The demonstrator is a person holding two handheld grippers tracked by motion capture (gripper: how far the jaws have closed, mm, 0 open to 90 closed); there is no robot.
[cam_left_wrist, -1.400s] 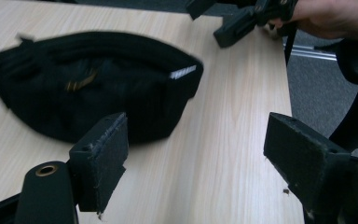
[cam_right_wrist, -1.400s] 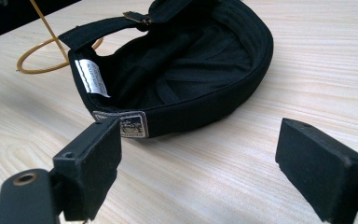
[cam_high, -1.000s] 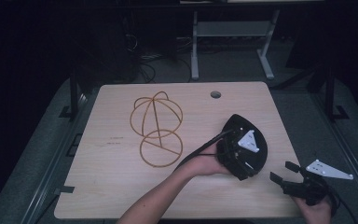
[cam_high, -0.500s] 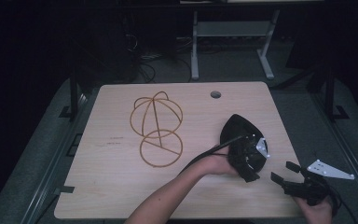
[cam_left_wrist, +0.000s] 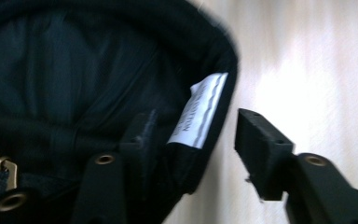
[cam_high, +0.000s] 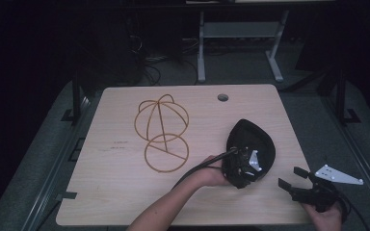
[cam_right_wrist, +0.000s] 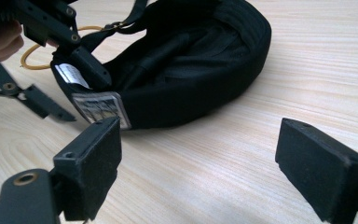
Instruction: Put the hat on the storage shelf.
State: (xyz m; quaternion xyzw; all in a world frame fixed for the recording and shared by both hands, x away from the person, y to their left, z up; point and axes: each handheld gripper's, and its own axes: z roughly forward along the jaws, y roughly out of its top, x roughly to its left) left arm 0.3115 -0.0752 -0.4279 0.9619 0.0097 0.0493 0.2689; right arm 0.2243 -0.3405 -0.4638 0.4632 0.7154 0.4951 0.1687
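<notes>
A black cap (cam_high: 254, 136) lies upside down on the right part of the wooden table (cam_high: 115, 192). My left gripper (cam_high: 243, 169) is at the cap's near rim, open. One jaw stands inside the cap and the other outside, with the rim and its white label (cam_left_wrist: 203, 112) between them, untouched by the outer jaw. The same straddle shows from the right gripper view, with the left gripper (cam_right_wrist: 70, 88) over the cap (cam_right_wrist: 191, 60). My right gripper (cam_high: 292, 178) hovers low at the table's front right edge, open and holding nothing, its jaws pointing at the cap.
A brown cap-shaped outline (cam_high: 163, 132) marks the table left of the cap. A round cable hole (cam_high: 222, 97) sits near the far edge. Dark floor, cables and a white desk frame (cam_high: 241, 33) lie beyond the table.
The left gripper has slid toward the near rim of the cap and turned, so its jaws now straddle the rim. The right gripper has stayed in place.
</notes>
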